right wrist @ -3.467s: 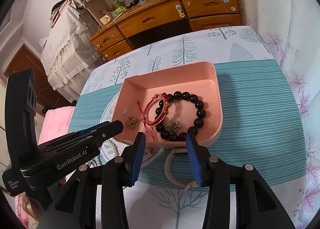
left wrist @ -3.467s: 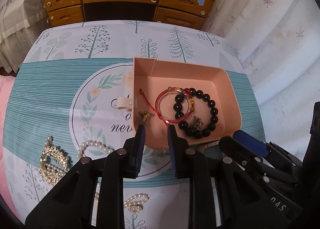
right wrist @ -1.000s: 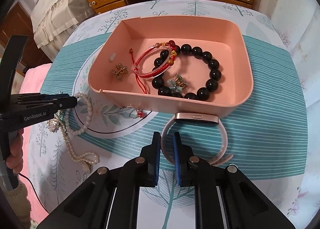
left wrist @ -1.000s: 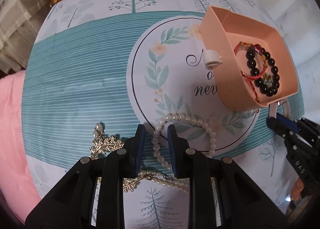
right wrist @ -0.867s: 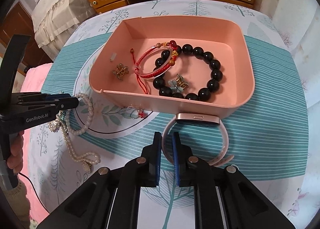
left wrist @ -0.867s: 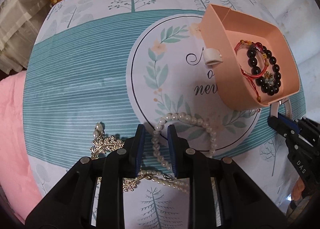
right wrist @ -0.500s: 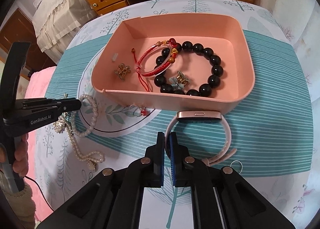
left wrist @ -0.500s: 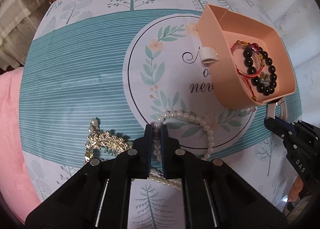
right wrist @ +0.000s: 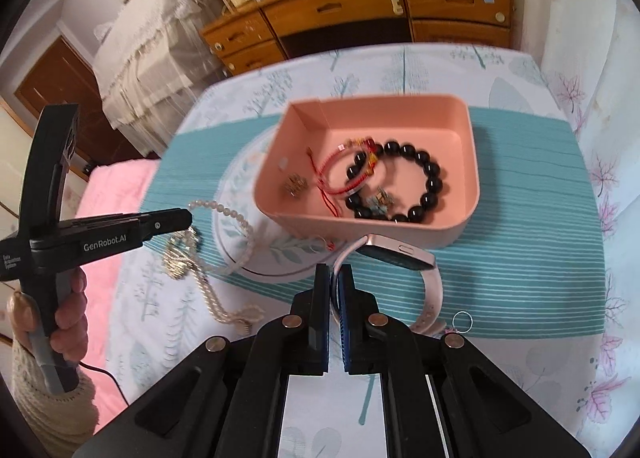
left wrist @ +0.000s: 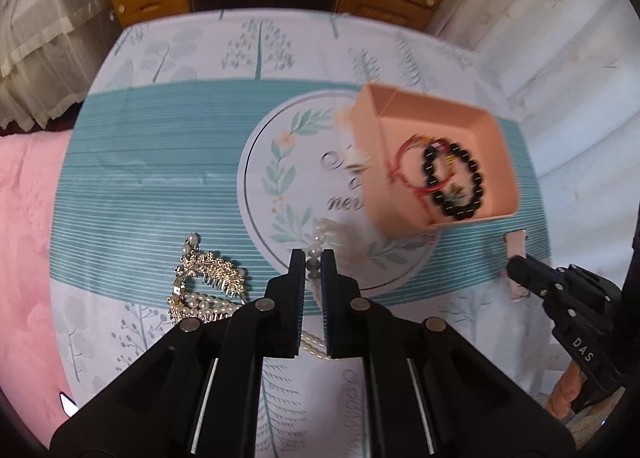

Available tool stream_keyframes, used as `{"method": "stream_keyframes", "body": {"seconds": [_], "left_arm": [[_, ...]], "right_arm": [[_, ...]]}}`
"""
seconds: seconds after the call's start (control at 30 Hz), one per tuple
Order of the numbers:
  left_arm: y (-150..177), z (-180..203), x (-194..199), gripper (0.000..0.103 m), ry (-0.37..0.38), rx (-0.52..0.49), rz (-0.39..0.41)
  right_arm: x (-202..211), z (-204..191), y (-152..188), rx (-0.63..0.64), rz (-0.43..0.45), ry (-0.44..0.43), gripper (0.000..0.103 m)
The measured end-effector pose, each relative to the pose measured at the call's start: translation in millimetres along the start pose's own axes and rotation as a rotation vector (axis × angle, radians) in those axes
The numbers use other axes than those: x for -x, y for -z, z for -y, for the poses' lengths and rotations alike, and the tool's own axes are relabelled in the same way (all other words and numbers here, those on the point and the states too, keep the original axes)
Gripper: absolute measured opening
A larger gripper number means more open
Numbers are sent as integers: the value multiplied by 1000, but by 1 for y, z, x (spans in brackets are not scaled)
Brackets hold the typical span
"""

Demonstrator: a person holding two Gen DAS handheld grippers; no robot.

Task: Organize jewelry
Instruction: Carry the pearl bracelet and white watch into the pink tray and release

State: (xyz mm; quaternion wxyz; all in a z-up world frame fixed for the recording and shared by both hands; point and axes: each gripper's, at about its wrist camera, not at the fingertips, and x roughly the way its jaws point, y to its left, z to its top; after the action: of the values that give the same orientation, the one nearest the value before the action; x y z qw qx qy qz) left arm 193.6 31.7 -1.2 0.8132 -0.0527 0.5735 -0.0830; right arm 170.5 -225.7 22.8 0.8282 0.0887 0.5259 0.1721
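Pinching a bead between its fingers, the left gripper [left wrist: 314,264] is nearly closed on the pearl strand [right wrist: 224,213], lifting one end while the rest trails down to the counter [right wrist: 520,254] below and behind the fingertips. Pearls on a string look light, limp and slippery; a grip across a single bead could roll off, so holding the strand squarely between the pads seems safer, and the dangling length will likely swing and snag. The right gripper [right wrist: 333,278] has its fingers closed almost together on the pale strap of the watch [right wrist: 394,254], just beyond the fingertips and to their right. That band looks soft and springy with a heavier rigid case, so it may sag on the case side. The tray [right wrist: 466,234] sits ahead of both pairs of fingers, already holding bracelets.

Readable writing: "GenRobot.AI" on the left gripper's side, "DAS" on the right gripper's body, and a partial "nev" printed on the cloth [left wrist: 160,161].
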Motion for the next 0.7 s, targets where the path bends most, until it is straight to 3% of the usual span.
{"method": "stream_keyframes", "body": {"seconds": [0.43, 0.53, 0.7], "left_arm": [[-33, 53, 83, 5, 90, -39, 239], [-46, 67, 79, 5, 87, -43, 270], [-66, 84, 40, 5, 86, -30, 226]], "right_arm": [[78, -4, -41, -11, 263, -8, 4], [77, 3, -53, -29, 291, -25, 4], [51, 17, -70, -57, 265, -45, 4]]}}
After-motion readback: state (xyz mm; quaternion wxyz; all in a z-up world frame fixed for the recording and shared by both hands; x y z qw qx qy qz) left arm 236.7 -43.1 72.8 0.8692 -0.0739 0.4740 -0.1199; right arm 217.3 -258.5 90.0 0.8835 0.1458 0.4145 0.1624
